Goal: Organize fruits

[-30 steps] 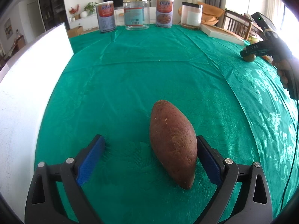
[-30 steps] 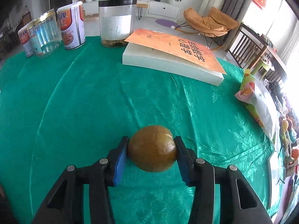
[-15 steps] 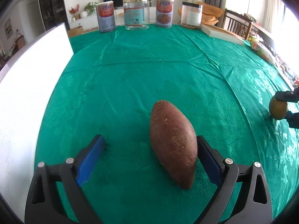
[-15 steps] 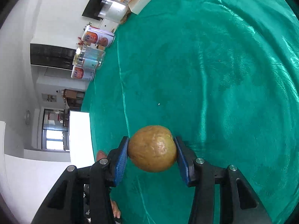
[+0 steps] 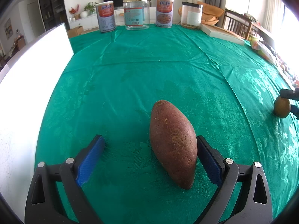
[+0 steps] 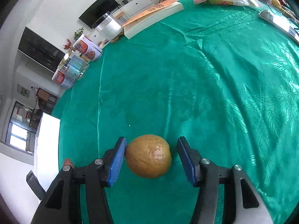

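One reddish-brown sweet potato [image 5: 172, 147] lies on the green tablecloth [image 5: 149, 71] near its front edge, between the left gripper's [image 5: 151, 158] wide-open jaws. One round yellow-brown fruit [image 6: 148, 155] rests between the right gripper's [image 6: 151, 158] jaws, which have just been opening, the right pad clear of it.

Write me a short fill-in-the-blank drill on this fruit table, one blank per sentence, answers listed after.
1. The sweet potato lies between the left tongs on a ____ tablecloth.
2. The round brown fruit sits between the right tongs, whose jaws have just been ____.
3. At the far edge, the clear jar stands between two ____.

Missing words: green; opening; cans
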Motion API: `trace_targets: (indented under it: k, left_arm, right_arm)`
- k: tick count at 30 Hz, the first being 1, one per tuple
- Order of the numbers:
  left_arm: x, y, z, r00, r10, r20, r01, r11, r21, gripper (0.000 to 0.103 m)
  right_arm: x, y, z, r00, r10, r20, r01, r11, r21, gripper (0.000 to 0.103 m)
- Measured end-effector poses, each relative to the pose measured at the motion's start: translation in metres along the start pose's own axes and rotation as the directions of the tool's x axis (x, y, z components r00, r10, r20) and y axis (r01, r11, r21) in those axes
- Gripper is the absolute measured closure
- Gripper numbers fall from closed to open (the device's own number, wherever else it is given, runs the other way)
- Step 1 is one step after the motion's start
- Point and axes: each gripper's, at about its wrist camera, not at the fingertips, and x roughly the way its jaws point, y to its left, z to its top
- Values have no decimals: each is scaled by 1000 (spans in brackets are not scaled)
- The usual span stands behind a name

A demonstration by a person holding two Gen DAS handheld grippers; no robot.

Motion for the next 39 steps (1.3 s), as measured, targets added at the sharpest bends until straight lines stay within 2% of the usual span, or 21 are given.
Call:
trace_targets:
  k: [7, 12, 19, 21, 23, 25, 28, 32, 37, 39]
  left_arm:
    - [1, 0, 0, 1000, 1, 0, -1, 1000, 0, 6]
    - [0, 0, 0, 1000, 0, 0, 0, 1000, 0, 6]
    - [0, 0, 0, 1000, 1, 0, -1, 1000, 0, 5]
    - [0, 0, 0, 1000, 1, 0, -1, 1000, 0, 5]
    - [0, 0, 0, 1000, 1, 0, -1, 1000, 0, 5]
    - [0, 0, 0, 1000, 1, 0, -1, 1000, 0, 5]
    - [1, -1, 0, 1000, 1, 0, -1, 1000, 0, 5]
    - [0, -1, 0, 1000, 1, 0, -1, 1000, 0, 5]
    - [1, -1, 0, 1000, 2, 0, -2, 1000, 0, 5]
    - [0, -1, 0, 1000, 2, 0, -2, 1000, 0, 5]
  right_arm:
    - [-18, -15, 7, 999, -23, 36, 22, 999, 23, 46]
    - [-33, -20, 12, 998, -52, 28, 52, 999, 7, 46]
    - [-46, -3, 12, 992, -96, 87, 100, 994, -47, 46]
    - [-57, 7, 4, 985, -129, 116, 139, 986, -89, 45]
    - [-67, 16, -12, 973, -173, 154, 193, 974, -121, 30]
    - [-71, 23, -34, 957, -222, 188, 250, 957, -146, 21]
    - [-61, 30, -69, 935, -292, 200, 331, 921, -205, 20]
    - [-37, 30, -98, 926, -338, 168, 372, 890, -262, 20]
    - [-39, 33, -99, 914, -350, 206, 397, 875, -275, 19]
    - [-33, 29, -101, 909, -372, 188, 412, 869, -273, 18]
